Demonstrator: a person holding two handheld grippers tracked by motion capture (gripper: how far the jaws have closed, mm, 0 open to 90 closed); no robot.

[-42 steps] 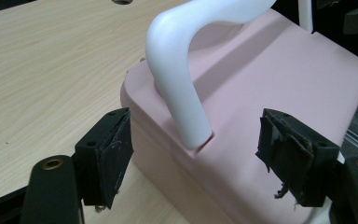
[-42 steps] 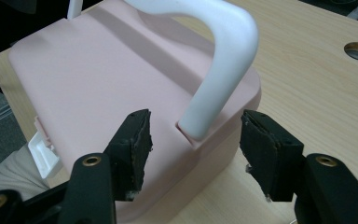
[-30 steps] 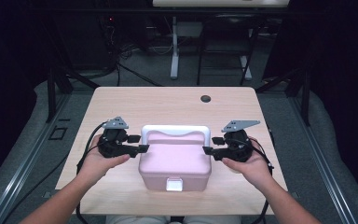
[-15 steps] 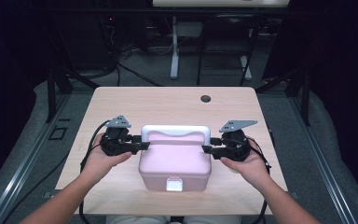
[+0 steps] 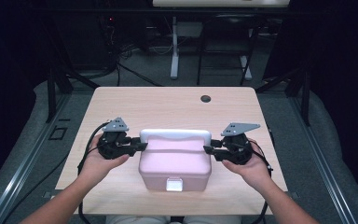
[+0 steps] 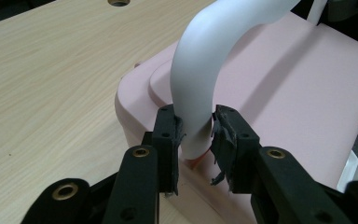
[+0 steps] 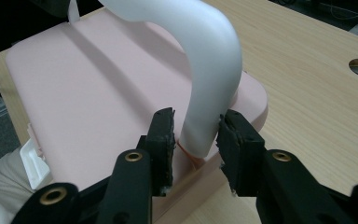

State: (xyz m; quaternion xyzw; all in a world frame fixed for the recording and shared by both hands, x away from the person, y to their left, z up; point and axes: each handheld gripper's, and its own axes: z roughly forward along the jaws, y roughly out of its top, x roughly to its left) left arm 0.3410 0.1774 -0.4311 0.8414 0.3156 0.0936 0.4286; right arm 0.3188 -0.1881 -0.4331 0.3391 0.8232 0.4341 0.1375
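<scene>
- At the near middle of the worktop [image 5: 121, 100] sits the pink box [image 5: 175, 163], its white handle [image 5: 175, 136] arching over the lid from left end to right end, with a small white latch [image 5: 174, 184] on the near face.
- The left tongs [image 5: 140, 147] straddle the left foot of the handle; their jaws have just been closing, and in the left gripper view one pad [image 6: 168, 140] touches the handle while the other stands just beside it, so I judge it not yet a firm grip.
- The right tongs [image 5: 207, 149] straddle the right foot likewise, jaws just closing; in the right gripper view a sliver of gap shows on both sides of the handle.
- To do this step well, I judge both should finish squeezing together and low on the feet, where the handle is straightest, then lift evenly so the box stays level.
- The handle is smooth, rounded plastic, likely slippery; the worn, ragged pads may help bite.
- The box is matte pink plastic with rounded corners and a shallow raised panel on the lid.
- The worktop is pale wood-grain laminate with a round cable hole [image 5: 205, 99] at the far side.
</scene>
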